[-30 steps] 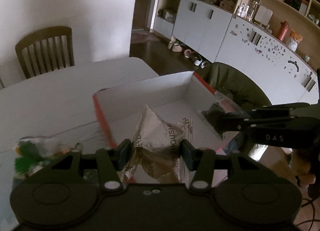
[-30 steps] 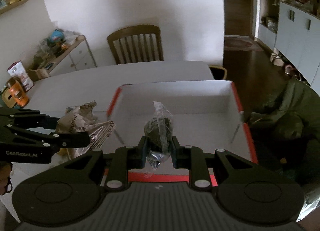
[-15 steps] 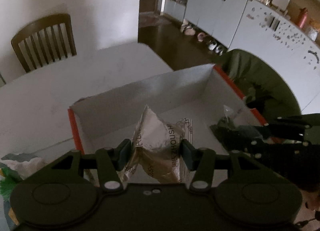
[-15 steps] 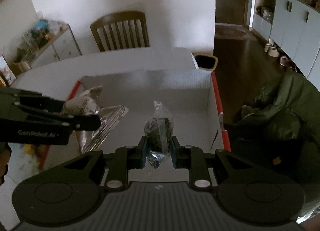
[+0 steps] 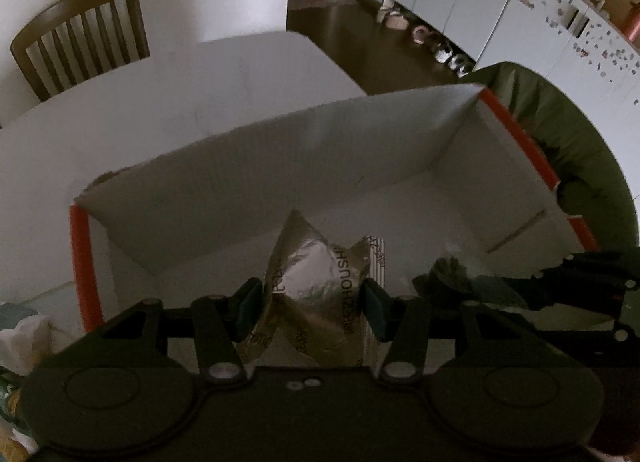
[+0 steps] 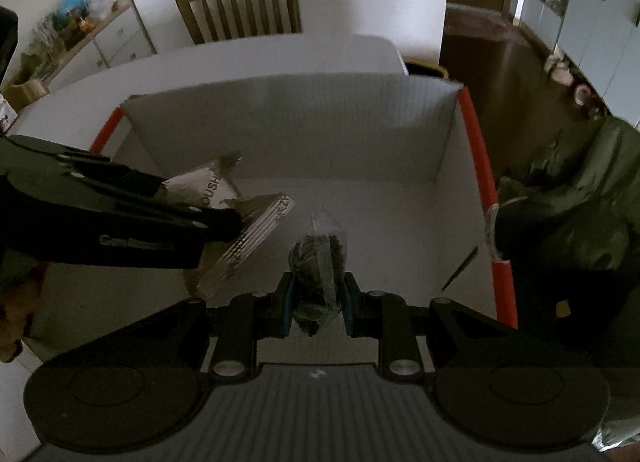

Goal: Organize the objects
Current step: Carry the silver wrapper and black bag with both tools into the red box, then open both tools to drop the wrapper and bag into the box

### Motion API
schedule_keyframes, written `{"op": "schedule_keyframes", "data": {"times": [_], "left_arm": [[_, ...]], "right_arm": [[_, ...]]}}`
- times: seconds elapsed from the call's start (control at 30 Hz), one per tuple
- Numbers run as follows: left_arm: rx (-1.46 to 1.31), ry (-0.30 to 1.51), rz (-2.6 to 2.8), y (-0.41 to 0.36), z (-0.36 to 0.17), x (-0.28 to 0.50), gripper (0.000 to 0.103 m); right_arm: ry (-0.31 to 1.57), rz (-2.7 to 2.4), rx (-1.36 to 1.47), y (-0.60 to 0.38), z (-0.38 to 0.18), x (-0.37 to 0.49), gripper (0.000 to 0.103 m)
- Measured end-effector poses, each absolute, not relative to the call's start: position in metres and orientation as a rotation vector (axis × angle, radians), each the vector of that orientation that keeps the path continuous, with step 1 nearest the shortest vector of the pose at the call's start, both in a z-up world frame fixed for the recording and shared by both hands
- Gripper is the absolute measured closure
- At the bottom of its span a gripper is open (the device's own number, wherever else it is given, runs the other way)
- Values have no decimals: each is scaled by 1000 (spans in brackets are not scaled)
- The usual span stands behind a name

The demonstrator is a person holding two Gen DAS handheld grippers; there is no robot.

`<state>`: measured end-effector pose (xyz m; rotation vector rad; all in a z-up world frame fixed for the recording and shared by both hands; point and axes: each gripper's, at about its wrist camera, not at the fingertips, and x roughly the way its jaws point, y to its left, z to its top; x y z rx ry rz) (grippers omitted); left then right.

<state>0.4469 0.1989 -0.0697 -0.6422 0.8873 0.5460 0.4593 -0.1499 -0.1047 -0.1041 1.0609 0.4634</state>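
Note:
A white cardboard box (image 5: 280,165) with orange edges stands open on the white table; it also shows in the right wrist view (image 6: 304,133). My left gripper (image 5: 312,308) is shut on a crumpled silver foil packet (image 5: 320,278) and holds it over the box's inside. The packet also shows in the right wrist view (image 6: 248,234), left of my right gripper. My right gripper (image 6: 318,302) is shut on a small clear bag of dark stuff (image 6: 318,262), also above the box floor. That bag shows in the left wrist view (image 5: 448,278) at the right.
A wooden chair (image 5: 80,33) stands at the table's far side. A dark green padded seat (image 6: 568,213) sits right of the box. Loose packets (image 5: 24,338) lie on the table left of the box. A low cabinet (image 6: 92,41) stands far left.
Both grippers have moved forward and now hang over the inside of the box, each still holding its item. The box fills more of both views.

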Motion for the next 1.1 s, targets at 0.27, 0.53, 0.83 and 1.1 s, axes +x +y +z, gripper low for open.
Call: {"op": "schedule_keyframes", "data": {"times": [0.27,0.53,0.83,1.1], "left_arm": [[-652,936,532,200,-79,455,50],[-662,984,515,199,-86,462,49],[-647,999,525,195,-82,464,41],[-655,947,539,195,-70,455,32]], "right_arm": [[1114,459,-128,-146,-117,464,80],[1172,437,-123,-148,-130,467,80],[1178,428,-103,-149,-131,466,80],[1175,448,-69,-154,-123,467,79]]}}
